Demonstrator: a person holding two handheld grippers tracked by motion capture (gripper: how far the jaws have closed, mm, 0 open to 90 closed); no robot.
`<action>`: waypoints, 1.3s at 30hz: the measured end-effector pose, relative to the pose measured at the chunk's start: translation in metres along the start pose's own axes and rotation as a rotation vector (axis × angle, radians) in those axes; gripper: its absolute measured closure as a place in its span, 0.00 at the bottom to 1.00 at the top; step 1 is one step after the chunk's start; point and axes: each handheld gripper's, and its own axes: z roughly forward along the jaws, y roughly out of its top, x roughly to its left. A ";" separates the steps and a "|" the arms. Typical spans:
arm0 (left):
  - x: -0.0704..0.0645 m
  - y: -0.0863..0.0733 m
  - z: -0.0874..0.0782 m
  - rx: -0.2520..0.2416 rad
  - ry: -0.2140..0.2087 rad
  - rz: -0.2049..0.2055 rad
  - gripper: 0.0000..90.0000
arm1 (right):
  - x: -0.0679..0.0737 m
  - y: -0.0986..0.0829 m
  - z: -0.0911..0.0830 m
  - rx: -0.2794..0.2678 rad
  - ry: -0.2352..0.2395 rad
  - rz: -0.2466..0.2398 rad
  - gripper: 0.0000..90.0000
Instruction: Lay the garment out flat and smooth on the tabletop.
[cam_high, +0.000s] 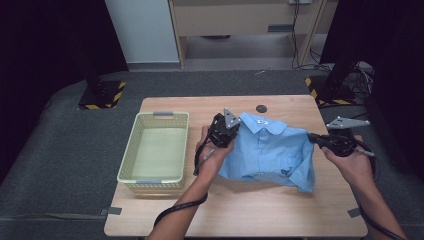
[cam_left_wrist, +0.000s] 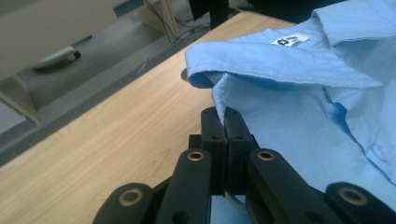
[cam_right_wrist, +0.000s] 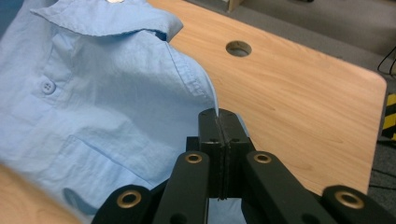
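A light blue button-up shirt (cam_high: 265, 152) lies folded on the wooden table (cam_high: 240, 215), collar toward the far edge, and is lifted a little at both shoulders. My left gripper (cam_high: 223, 131) is shut on the shirt's left shoulder edge; in the left gripper view its jaws pinch the fabric (cam_left_wrist: 226, 116) just below the collar (cam_left_wrist: 280, 60). My right gripper (cam_high: 320, 140) is shut on the right shoulder edge, and the right gripper view shows the cloth's seam (cam_right_wrist: 212, 100) caught between the closed jaws. A breast pocket (cam_right_wrist: 88, 163) and a button (cam_right_wrist: 46, 86) face up.
A pale green plastic basket (cam_high: 131, 150) stands empty on the table's left part. A round cable hole (cam_high: 261, 108) lies near the far edge behind the collar. Bare wood stretches along the near edge. Black stand bases with yellow stripes (cam_high: 102, 95) sit on the floor beyond.
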 end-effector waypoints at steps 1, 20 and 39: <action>0.002 -0.002 0.006 0.012 0.000 -0.005 1.00 | -0.002 -0.001 0.005 0.005 -0.002 0.004 1.00; 0.018 -0.018 0.064 0.092 0.005 -0.044 0.99 | -0.021 -0.022 0.068 0.067 -0.034 0.063 1.00; 0.037 -0.047 0.098 0.179 0.023 -0.063 0.96 | -0.029 -0.022 0.120 0.135 -0.071 0.084 0.97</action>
